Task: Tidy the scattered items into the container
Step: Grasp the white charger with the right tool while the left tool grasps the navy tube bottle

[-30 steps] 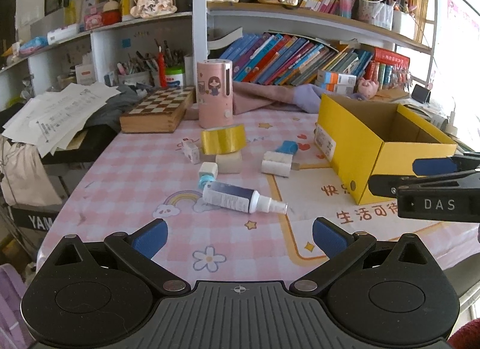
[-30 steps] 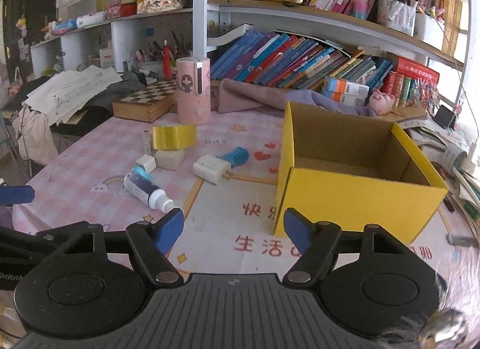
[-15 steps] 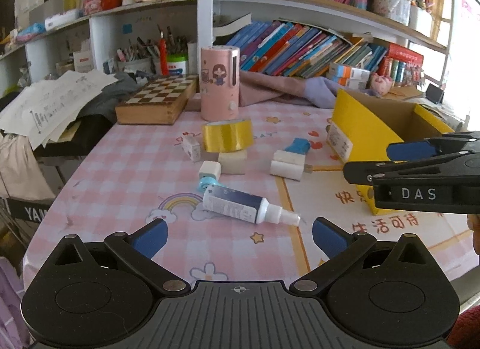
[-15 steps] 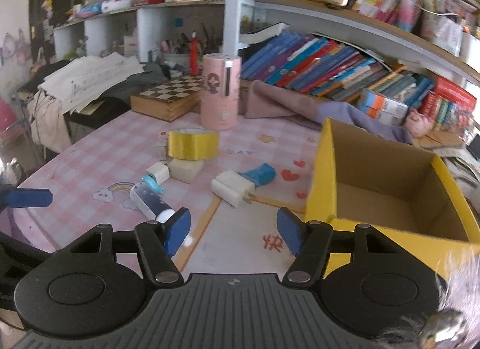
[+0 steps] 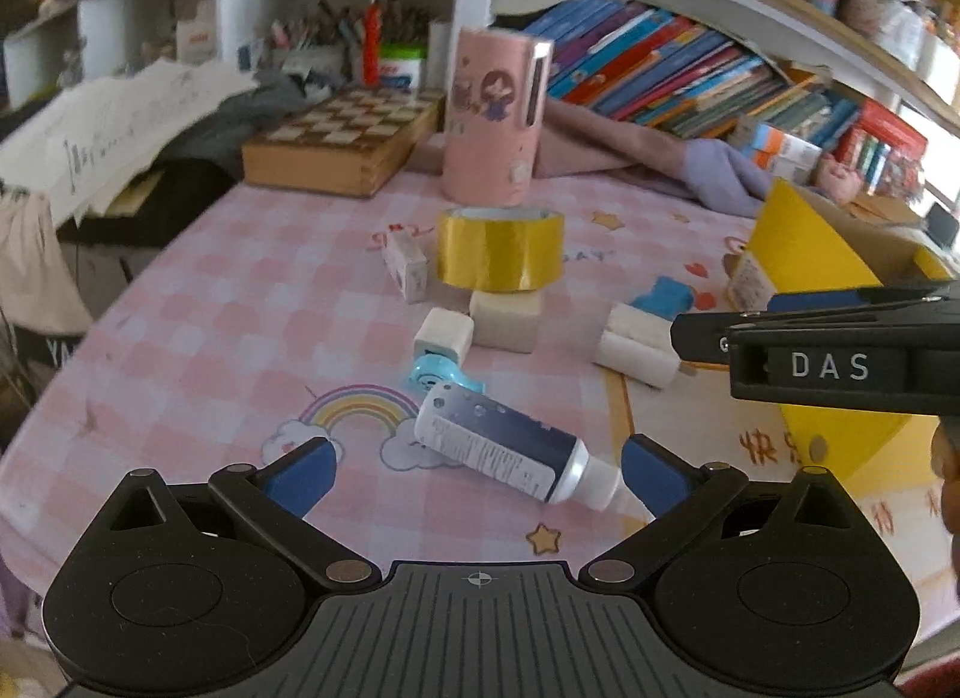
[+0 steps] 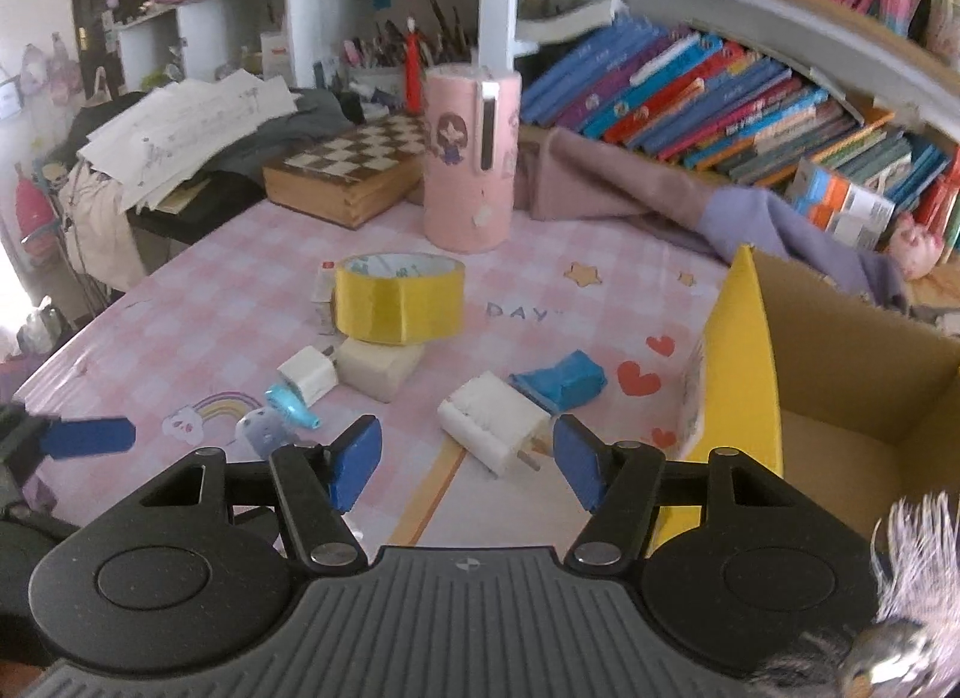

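While both claws have come in lower and closer over the pink checked worktop (image 5: 198, 302) than a second ago, neither has hold of anything. The left claw (image 5: 477, 473) stands wide open with the dark-labelled bottle (image 5: 504, 449) lying on its side between its blue pads, untouched; earlier the bottle lay well ahead of them. The right claw (image 6: 465, 458) has just been narrowing its jaws, which are now partly open, with the white plug adapter (image 6: 489, 422) lying just ahead between the pads, not pressed. The gold tape roll (image 6: 396, 299), white blocks and blue packet (image 6: 564, 383) lie scattered as before. The yellow box (image 6: 744, 386) sits open at the right, nearer the right claw now.
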`<state>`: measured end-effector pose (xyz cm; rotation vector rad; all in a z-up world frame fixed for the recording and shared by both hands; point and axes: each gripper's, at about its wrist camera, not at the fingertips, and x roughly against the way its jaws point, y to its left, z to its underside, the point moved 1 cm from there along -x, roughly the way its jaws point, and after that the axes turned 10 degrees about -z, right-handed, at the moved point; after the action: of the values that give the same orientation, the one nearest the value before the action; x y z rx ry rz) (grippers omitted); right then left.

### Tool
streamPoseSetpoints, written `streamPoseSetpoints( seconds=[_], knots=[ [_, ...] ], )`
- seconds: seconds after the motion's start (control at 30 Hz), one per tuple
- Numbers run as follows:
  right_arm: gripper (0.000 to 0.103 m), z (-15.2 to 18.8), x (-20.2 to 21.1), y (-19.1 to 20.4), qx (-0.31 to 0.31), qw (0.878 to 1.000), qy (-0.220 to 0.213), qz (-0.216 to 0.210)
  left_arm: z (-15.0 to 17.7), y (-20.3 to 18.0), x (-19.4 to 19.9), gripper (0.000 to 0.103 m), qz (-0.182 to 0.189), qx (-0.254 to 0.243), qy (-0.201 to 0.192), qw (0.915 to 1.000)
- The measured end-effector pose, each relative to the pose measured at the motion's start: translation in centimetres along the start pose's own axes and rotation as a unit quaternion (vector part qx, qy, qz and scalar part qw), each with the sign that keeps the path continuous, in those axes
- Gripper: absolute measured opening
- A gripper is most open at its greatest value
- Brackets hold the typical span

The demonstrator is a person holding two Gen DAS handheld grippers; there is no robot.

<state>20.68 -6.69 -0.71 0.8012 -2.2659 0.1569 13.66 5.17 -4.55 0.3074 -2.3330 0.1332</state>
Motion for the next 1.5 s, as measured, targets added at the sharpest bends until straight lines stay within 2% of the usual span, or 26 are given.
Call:
streamPoseSetpoints(
  seconds=[0.2,0.33,0.43,0.5,0.57,0.67,0.77,0.83,1.0,1.2,1.3,1.33,1.37,1.47,1.5],
  knots=[
    [0.063,-0.6,-2.8,-1.5,-0.027,0.999,0.03,0.013,-0.6,-1.3,-2.3,0.098,0.0,0.016,0.026,0.9995],
    [0.073,-0.7,-4.1,-2.4,-0.044,0.998,0.041,0.02,-0.9,-1.8,-3.3,0.097,-0.011,0.035,0.034,0.9988],
    [0.078,-0.8,-4.7,-2.9,-0.051,0.998,0.044,0.02,-1.0,-2.0,-4.3,0.091,-0.023,0.044,0.05,0.9975],
    [0.078,-0.9,-5.1,-3.1,-0.053,0.997,0.048,0.018,-0.9,-2.2,-4.9,0.078,-0.032,0.041,0.063,0.9967],
    [0.079,-1.0,-5.6,-3.2,-0.054,0.997,0.052,0.016,-0.8,-2.2,-4.8,0.076,-0.034,0.03,0.062,0.9971],
    [0.079,-1.1,-6.3,-3.3,-0.054,0.997,0.058,0.012,-0.8,-1.7,-4.4,0.066,-0.033,0.02,0.061,0.9974],
    [0.079,-1.1,-7.1,-3.2,-0.054,0.996,0.065,0.008,-0.8,-1.6,-3.8,0.05,-0.063,-0.012,0.048,0.9968],
    [0.079,-1.0,-7.7,-3.1,-0.053,0.996,0.069,0.009,-0.8,-1.6,-3.8,0.047,-0.075,-0.026,0.047,0.9957],
    [0.079,-0.9,-9.3,-3.3,-0.058,0.995,0.081,0.016,-0.8,-1.1,-4.6,0.053,-0.076,-0.023,0.067,0.9946],
    [0.076,-0.6,-10.6,-3.2,-0.049,0.994,0.094,0.014,-1.2,-0.9,-5.3,0.051,-0.083,-0.023,0.065,0.9942],
    [0.073,-0.6,-10.9,-3.2,-0.045,0.995,0.093,0.011,-1.4,-0.9,-5.4,0.048,-0.081,-0.021,0.068,0.9942],
    [0.071,-0.6,-10.9,-3.2,-0.042,0.995,0.092,0.011,-1.4,-0.9,-5.4,0.048,-0.081,-0.022,0.068,0.9941],
    [0.064,-0.6,-10.8,-3.2,-0.04,0.995,0.089,0.01,-1.5,-0.9,-5.4,0.045,-0.08,-0.023,0.067,0.9943],
    [0.063,-0.7,-10.8,-3.3,-0.037,0.996,0.086,0.007,-1.6,-0.8,-5.4,0.031,-0.075,-0.021,0.068,0.9947],
    [0.063,-0.7,-10.7,-3.3,-0.036,0.996,0.086,0.006,-1.7,-0.7,-5.4,0.031,-0.072,-0.02,0.07,0.9948]
  ],
)
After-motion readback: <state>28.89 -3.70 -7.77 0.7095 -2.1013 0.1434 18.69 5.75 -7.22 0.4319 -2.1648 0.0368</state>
